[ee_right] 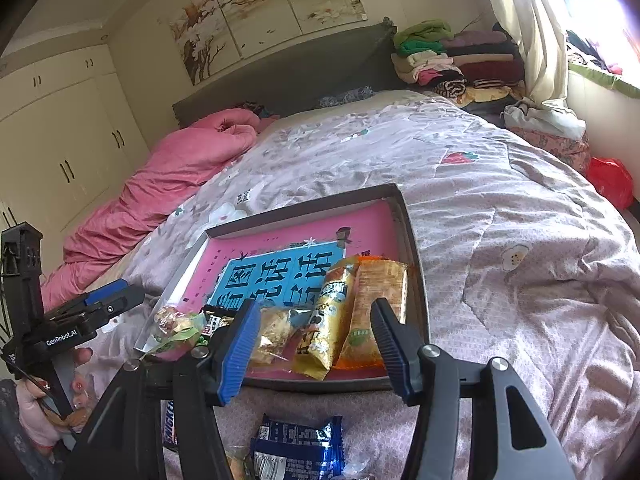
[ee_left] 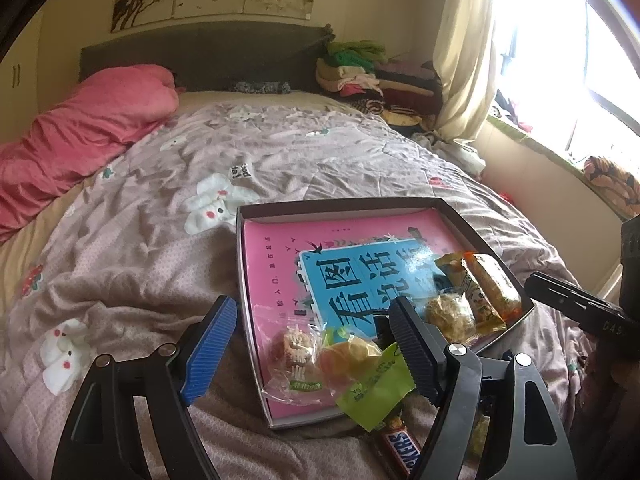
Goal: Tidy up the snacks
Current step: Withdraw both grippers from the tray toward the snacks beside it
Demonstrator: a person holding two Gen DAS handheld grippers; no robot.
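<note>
A shallow grey box tray (ee_left: 340, 206) with a pink and blue printed bottom lies on the quilt. In its near left corner lie a clear-wrapped pastry (ee_left: 296, 356), an orange jelly (ee_left: 348, 356) and a green wrapper (ee_left: 376, 392). My left gripper (ee_left: 312, 308) hovers open over them, its pads touching nothing. At the tray's right side lie an orange packet (ee_right: 376, 312), a gold packet (ee_right: 328, 320) and a clear-wrapped cake (ee_right: 272, 336). My right gripper (ee_right: 316, 308) stands open just short of these, holding nothing. A Snickers bar (ee_left: 400, 444) and a blue packet (ee_right: 296, 448) lie on the quilt outside the tray.
The quilt (ee_right: 520, 240) is rumpled, with bare cloth to the right of the tray (ee_right: 416, 240). A pink duvet (ee_left: 80, 136) lies at the far left, folded clothes (ee_left: 376, 80) are stacked at the headboard. A curtain (ee_left: 464, 60) and window are on the right.
</note>
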